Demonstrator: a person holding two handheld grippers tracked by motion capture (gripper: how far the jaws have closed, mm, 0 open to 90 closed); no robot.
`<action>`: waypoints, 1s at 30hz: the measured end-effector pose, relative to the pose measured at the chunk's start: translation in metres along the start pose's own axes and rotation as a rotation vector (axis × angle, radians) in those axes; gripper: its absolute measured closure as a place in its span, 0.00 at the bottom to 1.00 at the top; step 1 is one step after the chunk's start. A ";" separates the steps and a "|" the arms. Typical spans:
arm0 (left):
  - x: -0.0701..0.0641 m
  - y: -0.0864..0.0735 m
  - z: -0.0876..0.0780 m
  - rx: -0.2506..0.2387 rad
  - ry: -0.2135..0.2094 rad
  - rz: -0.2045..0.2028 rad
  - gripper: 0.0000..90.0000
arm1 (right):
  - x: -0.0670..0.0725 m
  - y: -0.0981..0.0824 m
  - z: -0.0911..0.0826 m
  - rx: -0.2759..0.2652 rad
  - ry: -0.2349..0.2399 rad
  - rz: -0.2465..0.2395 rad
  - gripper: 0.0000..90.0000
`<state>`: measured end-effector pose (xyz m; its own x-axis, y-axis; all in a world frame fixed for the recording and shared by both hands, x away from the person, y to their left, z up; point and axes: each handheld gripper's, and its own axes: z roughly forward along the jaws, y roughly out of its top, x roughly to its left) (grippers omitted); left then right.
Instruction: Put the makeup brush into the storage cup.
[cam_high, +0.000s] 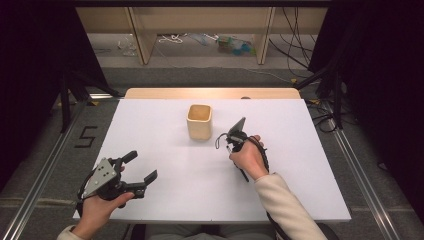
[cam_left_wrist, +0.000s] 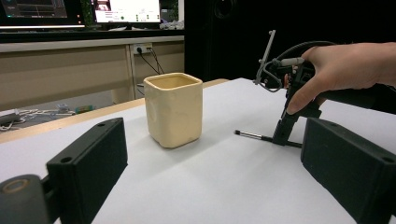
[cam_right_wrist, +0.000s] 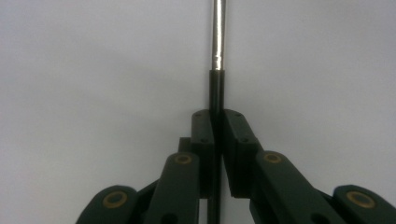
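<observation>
We have the right gripper (cam_right_wrist: 216, 122) pressed down to the white table top (cam_high: 165, 125), its 2 black jaws clamped on a thin rod-like tool with a black handle and a silver metal shaft (cam_right_wrist: 218, 51). The grip sits on the black part, close to where it meets the metal, which we judge gives firm control for a lift. The tool lies flat on the table, just beside the right of the cream, square-mouthed ceramic cup (cam_high: 199, 121) but apart from it. In the left gripper view its long axis runs level across the table, with the small dark tip (cam_left_wrist: 237, 133) pointing toward the cup's base. Our left gripper (cam_high: 141, 171) rests at the near left of the table with its jaws apart and nothing between them, well clear of the cup; we judge it is simply waiting.
</observation>
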<state>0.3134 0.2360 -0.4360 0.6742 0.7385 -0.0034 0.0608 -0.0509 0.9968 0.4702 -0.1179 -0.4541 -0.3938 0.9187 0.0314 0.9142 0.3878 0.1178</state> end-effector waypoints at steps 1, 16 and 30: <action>-0.001 0.000 0.000 0.000 0.000 -0.009 0.08 | -0.002 0.000 -0.001 0.004 0.016 -0.001 0.93; 0.000 0.000 0.000 -0.001 0.002 -0.010 0.08 | -0.007 -0.006 -0.010 -0.089 0.062 0.001 0.94; 0.001 0.000 -0.001 -0.005 0.000 -0.003 0.09 | -0.017 -0.017 -0.024 -0.230 0.112 -0.041 0.94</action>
<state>0.3134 0.2369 -0.4355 0.6740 0.7387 -0.0068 0.0597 -0.0452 0.9972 0.4590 -0.1417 -0.4331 -0.4499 0.8835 0.1304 0.8563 0.3854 0.3439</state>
